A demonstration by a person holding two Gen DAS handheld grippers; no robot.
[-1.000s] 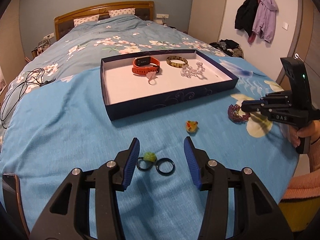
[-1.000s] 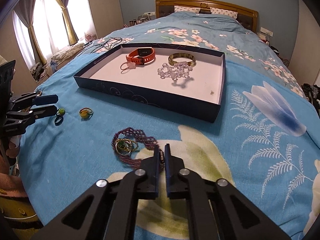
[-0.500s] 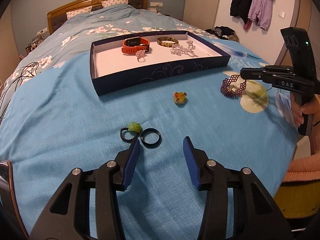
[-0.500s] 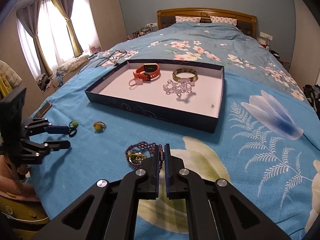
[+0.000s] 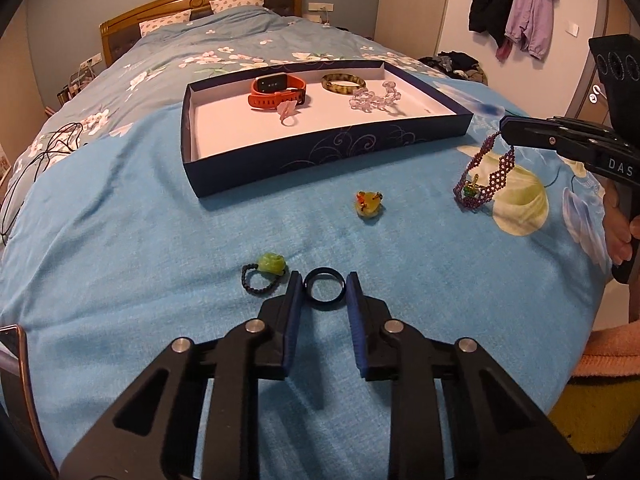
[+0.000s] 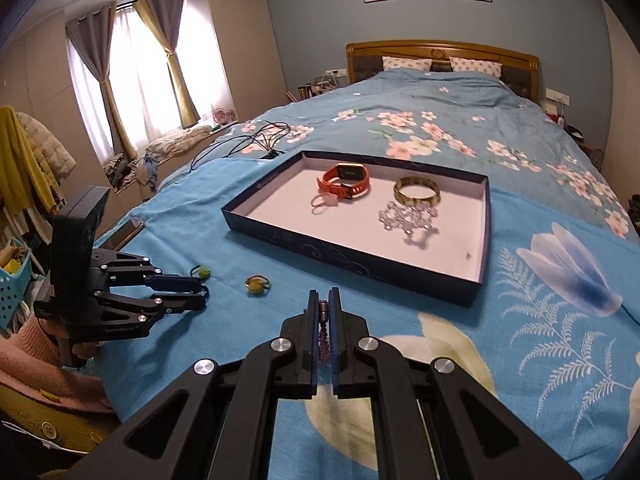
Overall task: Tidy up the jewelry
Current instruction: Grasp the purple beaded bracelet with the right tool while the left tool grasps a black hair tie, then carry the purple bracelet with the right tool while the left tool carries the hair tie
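Jewelry lies partly sorted on the bed (image 5: pixel 120 220): a dark blue tray (image 5: pixel 320 148) holds an orange watch (image 5: pixel 276 90), a tortoiseshell bangle (image 5: pixel 343 82), a clear bead bracelet (image 5: pixel 374 98) and a pale ring (image 5: pixel 289 114). The purple beaded bracelet (image 5: pixel 486 172) hangs from the right gripper (image 6: pixel 324 308), jaws clenched on its clasp end, its long axis running steeply down to the blanket (a small green-and-gold piece sits tangled at its lower end). The left gripper (image 5: pixel 323 292) has its jaws just closing around a black ring (image 5: pixel 323 289), which lies flat between the pads, touching both. A green-stone ring (image 5: pixel 266 270) lies just beside it, and a yellow-stone ring (image 5: pixel 369 205) lies nearer the tray.
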